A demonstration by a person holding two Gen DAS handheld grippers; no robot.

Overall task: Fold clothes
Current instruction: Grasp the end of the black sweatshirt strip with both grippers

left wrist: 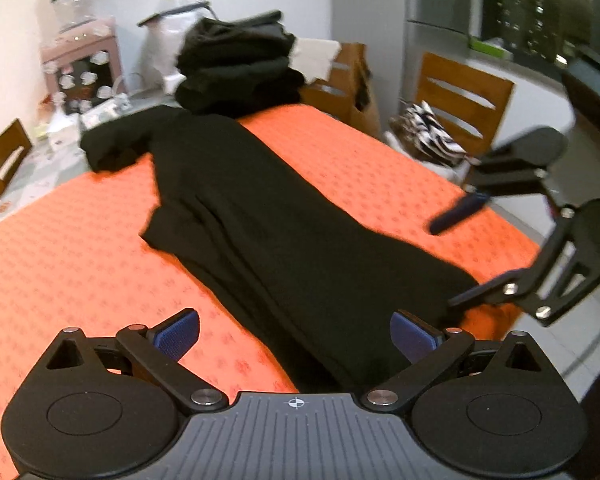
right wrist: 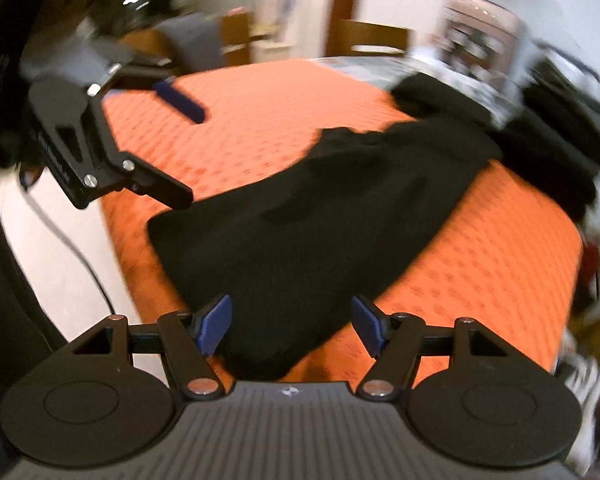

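- A black garment [left wrist: 268,216], folded into a long strip, lies on the orange tablecloth [left wrist: 68,248].
- Left gripper [left wrist: 296,334]: fingers apart, empty, above the strip's near end.
- Right gripper [right wrist: 292,326]: fingers apart, gripping nothing.
- Folded dark clothes [left wrist: 236,68] sit stacked at the far end.

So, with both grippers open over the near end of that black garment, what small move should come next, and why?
Probably lower both grippers onto the near hem and close. The black garment lies as a long strip on the orange table, with the left gripper and right gripper open and empty above its near end.

No lettering in either view is sharp enough to read.
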